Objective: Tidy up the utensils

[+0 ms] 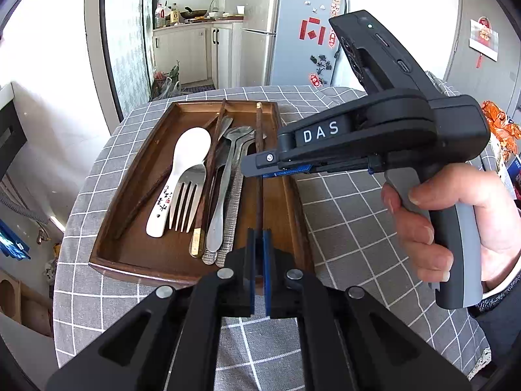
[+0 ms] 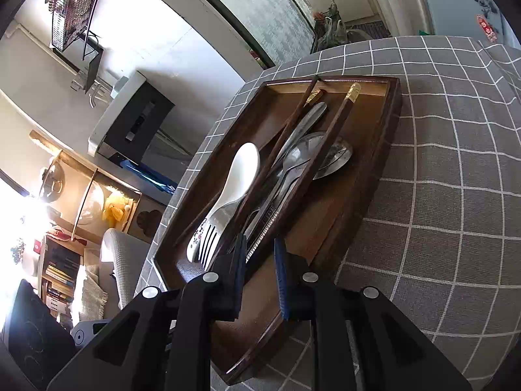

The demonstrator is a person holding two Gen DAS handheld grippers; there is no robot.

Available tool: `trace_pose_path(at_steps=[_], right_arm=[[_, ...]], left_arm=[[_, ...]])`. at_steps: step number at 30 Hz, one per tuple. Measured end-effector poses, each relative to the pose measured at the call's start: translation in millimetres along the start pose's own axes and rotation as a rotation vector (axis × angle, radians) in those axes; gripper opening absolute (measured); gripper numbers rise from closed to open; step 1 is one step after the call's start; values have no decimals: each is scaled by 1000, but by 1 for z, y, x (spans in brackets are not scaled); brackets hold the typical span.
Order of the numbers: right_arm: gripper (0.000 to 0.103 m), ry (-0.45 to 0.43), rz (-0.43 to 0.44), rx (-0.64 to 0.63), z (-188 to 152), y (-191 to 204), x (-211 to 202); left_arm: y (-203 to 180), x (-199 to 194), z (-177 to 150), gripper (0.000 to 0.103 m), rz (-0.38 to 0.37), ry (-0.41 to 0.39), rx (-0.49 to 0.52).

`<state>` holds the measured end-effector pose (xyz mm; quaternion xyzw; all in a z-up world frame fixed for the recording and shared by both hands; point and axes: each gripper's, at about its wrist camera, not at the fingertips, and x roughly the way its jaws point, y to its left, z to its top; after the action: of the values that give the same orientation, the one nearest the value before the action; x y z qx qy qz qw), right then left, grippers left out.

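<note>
A dark wooden tray [image 1: 130,179] on the grey checked tablecloth holds a white ceramic spoon [image 1: 185,163], a fork [image 1: 187,195], metal spoons [image 1: 228,163] and brown chopsticks [image 1: 213,153]. One chopstick [image 1: 259,123] lies lengthwise on the tray's right side, and my left gripper [image 1: 259,233] is shut on its near end. A hand [image 1: 439,221] holds my right gripper [image 1: 252,166] across that chopstick further along. In the right wrist view the same gold-tipped chopstick [image 2: 338,123] runs down between the right gripper [image 2: 260,267] pads. A clear gap shows there and neither pad presses on it.
The round table's cloth [image 1: 342,215] drops off at the left and far edges. An orange snack bag [image 1: 498,127] sits at the far right. A fridge [image 1: 293,32] and a kitchen doorway lie beyond the table. A white cushioned seat [image 2: 120,260] stands beside it.
</note>
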<state>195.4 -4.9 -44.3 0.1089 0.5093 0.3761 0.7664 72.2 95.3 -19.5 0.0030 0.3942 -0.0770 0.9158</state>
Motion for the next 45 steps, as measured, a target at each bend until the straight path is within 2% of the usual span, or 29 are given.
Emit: trace_pose_path(at_steps=[2,3,4,5,6,7,8,9,11,13,16,23,25,29,35,38,39,45], right_arm=[[29,-11,-2,5,1,-1,-2],[44,-21,-3,7,1,-1,-5],[54,-29,14,10,1,-1,-10],[57,-35,23,10,1,1,-13],[64,-43,17,4,1,3,-18],[74,-53,4,-2,-1,4,-24],[76,-65,-2,-7,-3,6,-29],[77,-71,-3,-15,-5,8,-34],[82,-87,-19,-42,-15,10,-46],[83,-118,-50,-80,-29,11,-60],[83,-215,-117,-170,-60,14,-82],[84,-466,-296,-402,-129,30,-117],[86,-527,-321,-424,-141,32,-124],[86,-600,-349,-432,-158,32,-131],[88,-671,-389,-450,-173,32,-139],[96,-698,-391,-450,-177,32,-144],[99,-701,-407,-454,-178,34,-143],[100,-696,-408,-463,-179,35,-142]], left_arm=[[2,5,2,5,4,1,-5],[3,9,3,5,3,5,-1],[3,12,4,8,13,3,3],[4,14,4,19,25,-7,1],[5,15,4,33,28,-14,-1],[6,16,5,54,22,-25,-7],[8,16,4,63,24,-40,-11],[8,15,3,65,22,-50,-12],[8,9,-2,80,7,-73,-7],[6,-1,-9,86,21,-108,20],[4,-20,-18,96,31,-198,58],[1,-59,-40,98,29,-345,72],[1,-69,-45,100,35,-388,64],[3,-73,-49,100,31,-384,53],[-3,-82,-55,100,84,-442,62],[-4,-84,-59,100,110,-456,65],[-2,-84,-59,100,110,-460,57],[4,-93,-65,100,110,-508,28]])
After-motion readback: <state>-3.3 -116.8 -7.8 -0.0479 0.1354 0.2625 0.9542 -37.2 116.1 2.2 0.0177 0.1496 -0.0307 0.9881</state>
